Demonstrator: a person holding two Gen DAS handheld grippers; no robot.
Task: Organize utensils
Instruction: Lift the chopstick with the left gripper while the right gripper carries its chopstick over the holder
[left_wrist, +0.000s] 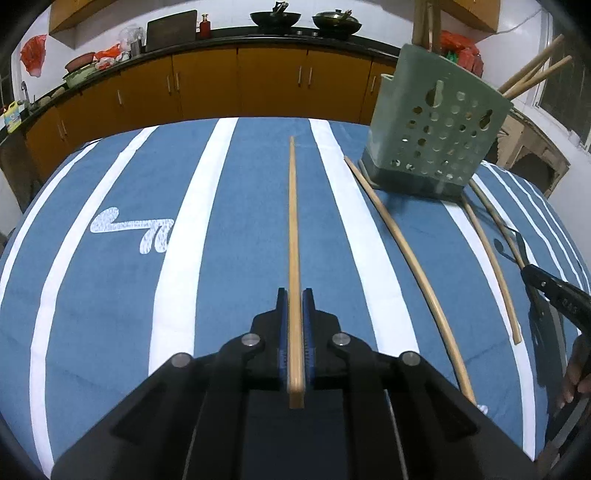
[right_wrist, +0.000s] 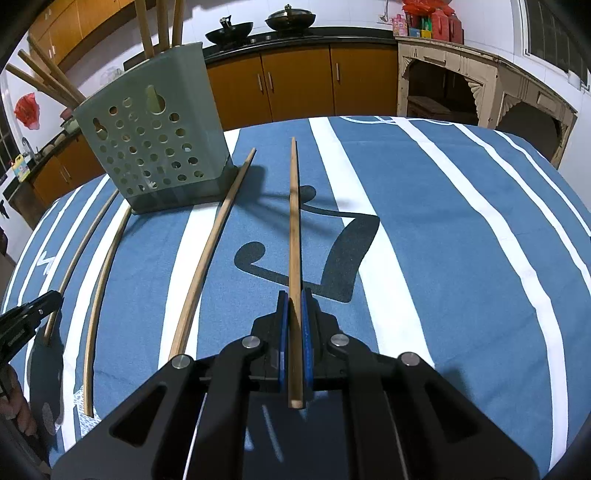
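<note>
Several wooden chopsticks (right_wrist: 159, 26) stand in the perforated pale-green plastic holder (right_wrist: 155, 147); three loose wooden chopsticks (right_wrist: 210, 254) lie on the blue-and-white striped cloth (right_wrist: 443, 258); left gripper (left_wrist: 294, 295) and right gripper (right_wrist: 294, 295) each clench one more.

Each fisheye view is taken from just behind its own gripper, angled down and forward, close over the blue, white-striped tablecloth (left_wrist: 110, 295). The pale green perforated plastic utensil holder (left_wrist: 436, 129) and orange kitchen cabinets (right_wrist: 295, 81) are shared by both views.
</note>
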